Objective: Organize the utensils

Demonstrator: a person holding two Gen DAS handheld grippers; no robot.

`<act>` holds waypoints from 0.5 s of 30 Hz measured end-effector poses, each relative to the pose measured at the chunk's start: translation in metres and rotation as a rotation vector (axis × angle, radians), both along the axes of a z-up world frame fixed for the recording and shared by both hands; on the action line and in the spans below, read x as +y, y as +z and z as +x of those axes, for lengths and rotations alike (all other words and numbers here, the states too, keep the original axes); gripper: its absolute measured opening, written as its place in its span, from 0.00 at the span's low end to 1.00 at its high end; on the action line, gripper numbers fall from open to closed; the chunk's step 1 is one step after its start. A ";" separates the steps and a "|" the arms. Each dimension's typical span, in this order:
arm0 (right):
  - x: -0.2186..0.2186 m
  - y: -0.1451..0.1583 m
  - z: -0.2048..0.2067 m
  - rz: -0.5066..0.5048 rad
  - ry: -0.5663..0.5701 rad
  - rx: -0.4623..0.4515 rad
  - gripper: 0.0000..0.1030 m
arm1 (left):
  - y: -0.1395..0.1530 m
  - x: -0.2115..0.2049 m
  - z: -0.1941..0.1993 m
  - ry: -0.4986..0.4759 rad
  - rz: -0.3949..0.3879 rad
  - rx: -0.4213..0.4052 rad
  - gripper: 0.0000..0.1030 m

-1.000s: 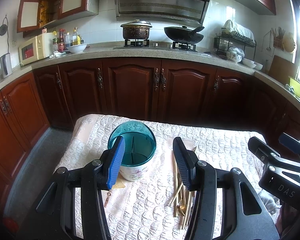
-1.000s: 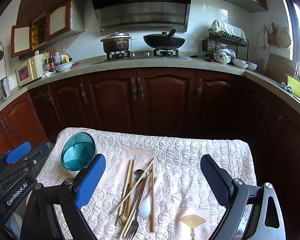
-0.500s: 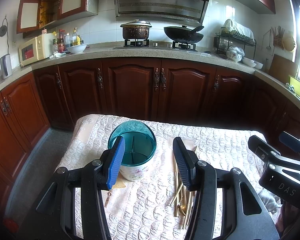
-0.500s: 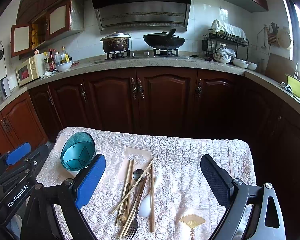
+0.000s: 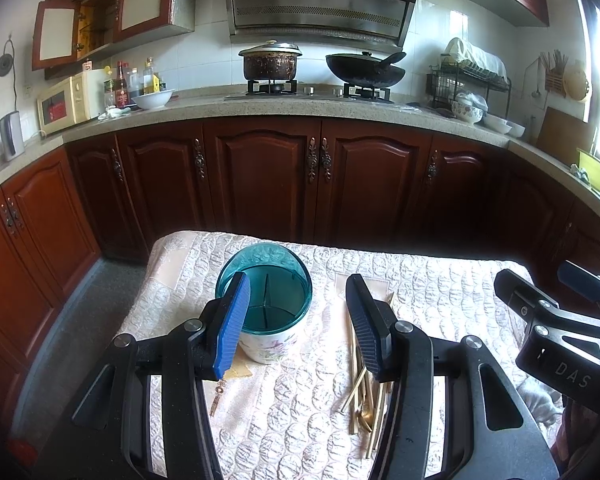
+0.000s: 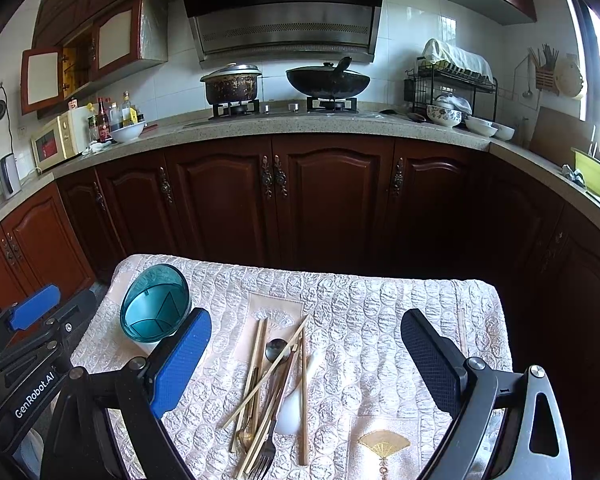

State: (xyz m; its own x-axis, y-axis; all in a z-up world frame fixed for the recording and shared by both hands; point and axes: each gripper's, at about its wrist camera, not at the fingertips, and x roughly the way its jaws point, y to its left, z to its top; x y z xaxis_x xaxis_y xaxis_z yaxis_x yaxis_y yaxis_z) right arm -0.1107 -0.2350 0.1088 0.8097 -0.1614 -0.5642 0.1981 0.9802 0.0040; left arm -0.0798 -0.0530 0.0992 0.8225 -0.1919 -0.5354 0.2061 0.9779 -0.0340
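Note:
A teal-rimmed utensil holder [image 5: 266, 304] with inner dividers stands on the quilted table cloth [image 5: 420, 276]; it also shows in the right wrist view [image 6: 155, 304]. A pile of utensils [image 6: 276, 380] lies mid-table: wooden chopsticks, a dark spoon, a fork and a white spoon; part of the pile shows in the left wrist view [image 5: 366, 392]. My left gripper [image 5: 296, 324] is open and empty, above the table between holder and pile. My right gripper [image 6: 304, 364] is open wide and empty, hovering over the pile.
The cloth-covered table [image 6: 380, 300] ends near dark wooden cabinets [image 6: 332, 200]. Behind them, a counter holds a pot [image 6: 232, 84], a wok [image 6: 328, 80] and a dish rack [image 6: 452, 80]. A small fan charm [image 6: 384, 444] lies on the cloth at front right.

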 end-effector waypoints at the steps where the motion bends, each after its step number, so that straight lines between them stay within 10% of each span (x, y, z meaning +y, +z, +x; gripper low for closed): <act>1: 0.000 0.000 0.000 0.000 0.001 0.000 0.92 | 0.000 0.000 0.000 -0.001 -0.001 0.001 0.48; 15: 0.000 0.000 0.000 -0.009 0.003 0.003 0.92 | 0.001 -0.002 0.001 -0.006 -0.001 0.005 0.48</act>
State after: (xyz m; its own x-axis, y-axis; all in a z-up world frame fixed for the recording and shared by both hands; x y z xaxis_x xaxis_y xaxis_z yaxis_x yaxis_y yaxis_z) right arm -0.1110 -0.2349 0.1084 0.8086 -0.1637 -0.5652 0.1949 0.9808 -0.0053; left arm -0.0791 -0.0552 0.0998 0.8183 -0.1977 -0.5397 0.2120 0.9766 -0.0363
